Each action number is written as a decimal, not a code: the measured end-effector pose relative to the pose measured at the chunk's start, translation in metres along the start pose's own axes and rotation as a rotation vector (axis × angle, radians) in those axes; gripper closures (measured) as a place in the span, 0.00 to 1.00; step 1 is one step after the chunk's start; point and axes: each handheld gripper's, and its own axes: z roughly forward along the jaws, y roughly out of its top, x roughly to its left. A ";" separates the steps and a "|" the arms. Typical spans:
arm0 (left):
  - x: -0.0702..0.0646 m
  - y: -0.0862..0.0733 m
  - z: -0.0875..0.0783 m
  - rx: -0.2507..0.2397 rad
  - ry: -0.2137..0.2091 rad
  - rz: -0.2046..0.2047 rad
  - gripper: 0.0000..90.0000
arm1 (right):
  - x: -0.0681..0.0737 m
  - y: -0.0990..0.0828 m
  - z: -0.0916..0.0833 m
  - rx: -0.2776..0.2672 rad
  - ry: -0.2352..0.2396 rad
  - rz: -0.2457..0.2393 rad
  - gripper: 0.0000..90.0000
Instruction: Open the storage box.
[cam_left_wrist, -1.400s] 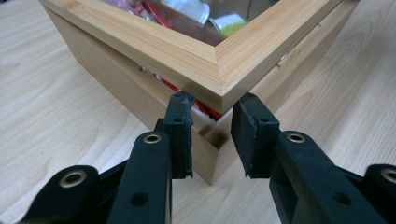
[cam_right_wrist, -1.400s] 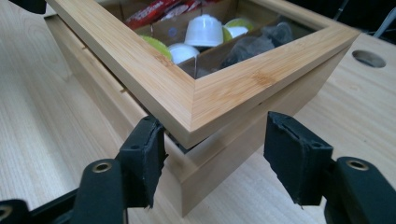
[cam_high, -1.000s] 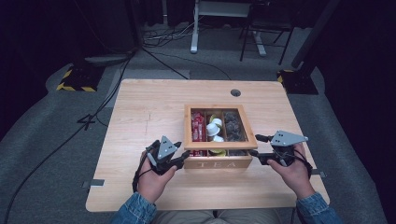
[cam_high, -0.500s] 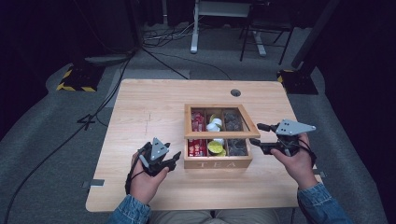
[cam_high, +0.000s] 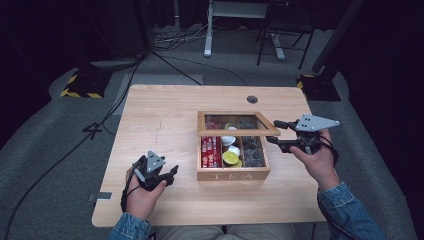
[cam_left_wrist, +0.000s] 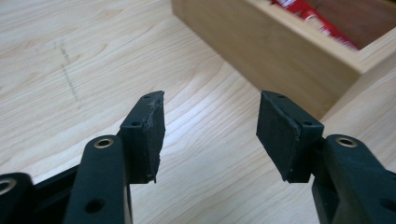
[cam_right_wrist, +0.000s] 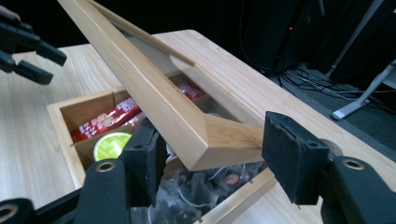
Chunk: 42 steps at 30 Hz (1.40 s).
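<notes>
Right gripper view: lid (cam_right_wrist: 187, 126) corner between the right gripper's (cam_right_wrist: 212, 156) jaws, just been closing, one pad at the wood, the other a little off; grip unclear. Lid raised and tilted over the tea box (cam_right_wrist: 65, 116), red packets (cam_right_wrist: 105, 120) and green pod (cam_right_wrist: 111, 143) beneath. Left gripper view: left gripper (cam_left_wrist: 210, 133) apart with nothing between, just been opening, over bare table (cam_left_wrist: 70, 70) beside the box wall. High view: box (cam_high: 233, 175) mid-table, left gripper (cam_high: 167, 175) near the front edge, free wood all round.
</notes>
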 end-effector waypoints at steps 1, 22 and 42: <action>0.002 -0.001 0.001 0.006 0.008 0.002 0.46 | -0.002 0.002 0.001 -0.003 0.001 0.004 0.45; 0.027 -0.014 0.017 0.055 0.026 -0.035 0.44 | -0.022 0.030 0.007 -0.034 -0.008 0.009 0.53; 0.029 -0.020 0.032 0.150 0.013 -0.023 0.38 | -0.055 0.055 0.022 -0.111 -0.043 0.086 0.55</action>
